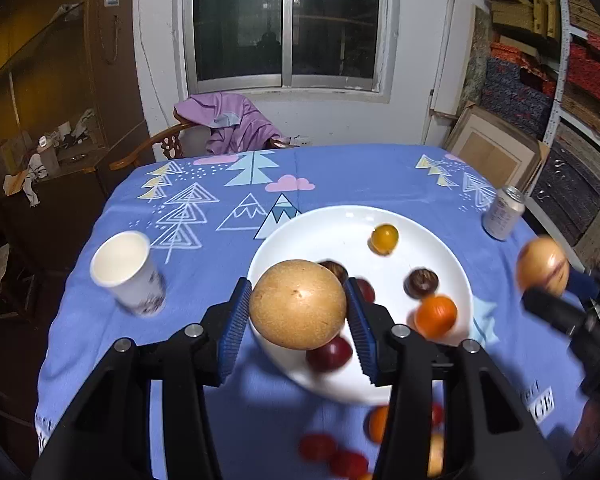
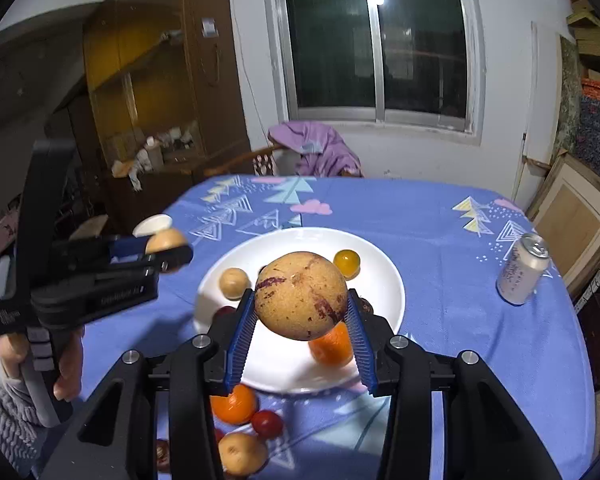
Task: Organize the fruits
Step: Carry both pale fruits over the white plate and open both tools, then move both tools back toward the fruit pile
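My left gripper (image 1: 298,285) is shut on a plain tan round fruit (image 1: 298,312), held above the near rim of the white plate (image 1: 284,232). On the plate lie a small yellow fruit (image 1: 385,239), a dark brown fruit (image 1: 421,282), an orange (image 1: 435,316) and a red plum (image 1: 330,354). My right gripper (image 2: 300,295) is shut on a tan fruit with purple blotches (image 2: 300,276), raised over the plate (image 2: 388,276). Each gripper shows in the other's view: the right gripper (image 1: 548,286) at the right edge, the left gripper (image 2: 168,249) at the left, in a person's hand (image 2: 68,364).
Several loose fruits lie on the blue tablecloth in front of the plate: an orange one (image 2: 234,404), a red one (image 2: 267,423), a tan one (image 2: 242,454). A paper cup (image 1: 126,272) stands left, a drink can (image 2: 524,274) right. A chair with a purple garment (image 1: 236,124) stands behind.
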`<state>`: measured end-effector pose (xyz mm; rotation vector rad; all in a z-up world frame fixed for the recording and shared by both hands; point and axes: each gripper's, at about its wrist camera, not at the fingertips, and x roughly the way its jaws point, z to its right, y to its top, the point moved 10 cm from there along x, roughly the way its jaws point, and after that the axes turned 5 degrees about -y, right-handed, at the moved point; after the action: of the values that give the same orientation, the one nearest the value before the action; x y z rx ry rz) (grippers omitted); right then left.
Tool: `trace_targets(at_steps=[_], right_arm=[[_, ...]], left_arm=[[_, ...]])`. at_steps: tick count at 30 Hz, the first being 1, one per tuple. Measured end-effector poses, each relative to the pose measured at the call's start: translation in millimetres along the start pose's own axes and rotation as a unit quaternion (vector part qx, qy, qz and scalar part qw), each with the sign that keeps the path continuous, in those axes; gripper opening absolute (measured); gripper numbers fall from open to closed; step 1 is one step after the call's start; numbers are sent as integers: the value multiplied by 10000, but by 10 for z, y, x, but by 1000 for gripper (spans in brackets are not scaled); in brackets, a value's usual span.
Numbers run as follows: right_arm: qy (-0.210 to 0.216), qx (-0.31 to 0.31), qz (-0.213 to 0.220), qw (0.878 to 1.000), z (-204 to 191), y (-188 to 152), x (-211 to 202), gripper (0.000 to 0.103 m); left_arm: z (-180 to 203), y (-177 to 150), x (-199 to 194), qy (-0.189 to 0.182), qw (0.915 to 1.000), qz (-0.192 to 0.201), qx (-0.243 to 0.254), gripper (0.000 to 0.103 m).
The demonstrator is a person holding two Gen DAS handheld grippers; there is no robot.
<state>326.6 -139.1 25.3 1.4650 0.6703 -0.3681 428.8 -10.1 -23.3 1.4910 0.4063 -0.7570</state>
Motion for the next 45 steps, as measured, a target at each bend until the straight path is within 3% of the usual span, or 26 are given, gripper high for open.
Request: trace_targets(at_steps=[8,13,19,23,27,28,29,31,33,38,45], right_arm=[[17,-146,-769,9969,14,-14,1065,45],[43,-404,-1081,9933,-77,-112,1390,46],[-10,-354,-1311,9907,-35,-234,1538,47],[-5,-161,-1170,9930,10,-191,1397,46],[90,45,-827,9965,49,-87,993,47],[97,77,-716,9974,54,-63,879,49],[114,126,-596,9981,58,-40,765,57],[79,194,-314,9993,65,11,553,66],[-47,191,-194,9996,62,36,463,66],[261,464,30,9986,23,-11,134,66],[254,801,374,9958,84,-605,-393,66]], left_arm=[[-44,236,1153,101,9974,-701,-133,47],[-23,205,1544,16,9946,-1029,-157,47],[39,161,1708,36,9927,-1205,-67,48],[-15,229,1524,68,9945,-1019,-224,54],[-78,315,1042,121,9973,-690,-216,57],[-100,315,922,120,9978,-610,-245,66],[-130,299,746,131,9984,-478,-289,73],[-155,236,485,171,9991,-310,-250,75],[-172,107,250,271,9993,-211,-162,75],[-224,-403,-279,256,9994,-122,-173,75],[-241,-1215,-746,227,9995,46,-229,75]])
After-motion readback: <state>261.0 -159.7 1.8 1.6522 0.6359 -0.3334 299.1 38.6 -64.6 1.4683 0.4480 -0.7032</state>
